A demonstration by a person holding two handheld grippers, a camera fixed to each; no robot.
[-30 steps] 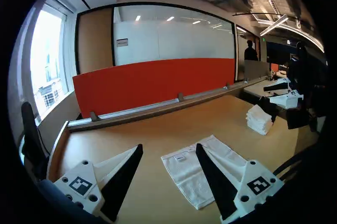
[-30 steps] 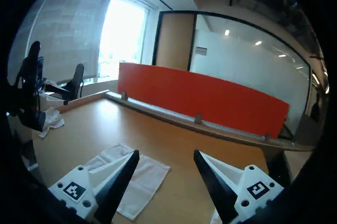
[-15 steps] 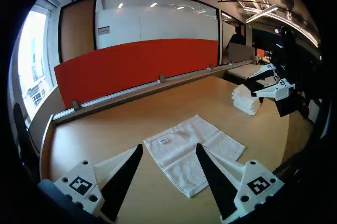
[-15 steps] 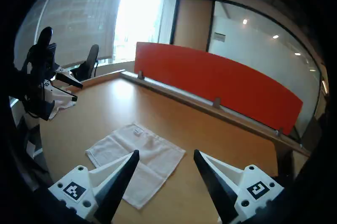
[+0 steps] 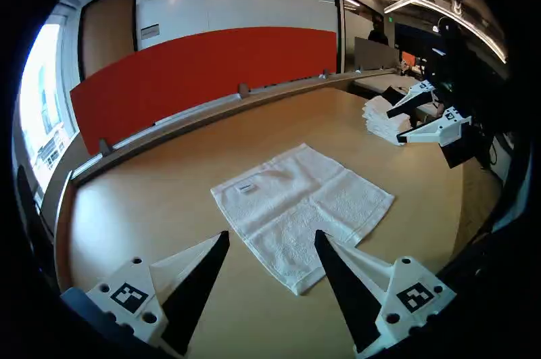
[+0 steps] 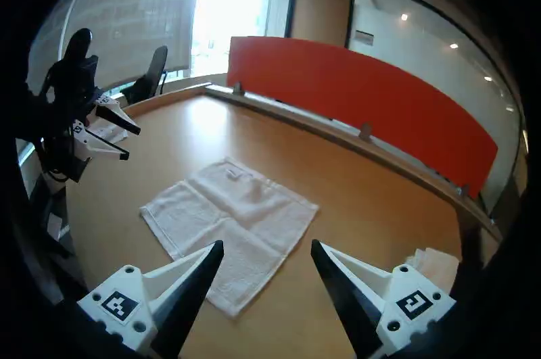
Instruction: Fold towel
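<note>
Left gripper view: the towel (image 5: 301,207) lies flat and unfolded at frame centre on the wooden desk (image 5: 149,190). The left gripper (image 5: 270,234) has its fingers spread and holds nothing. Right gripper view: the right gripper (image 6: 266,244) is likewise spread, empty, at lower centre.

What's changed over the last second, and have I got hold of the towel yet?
Not yet. Both grippers swung in toward the towel and tilted down: the left gripper and the right gripper now each frame its near corner between their open jaws. Nothing was gripped or released. The towel stayed flat and unfolded on the table.
</note>
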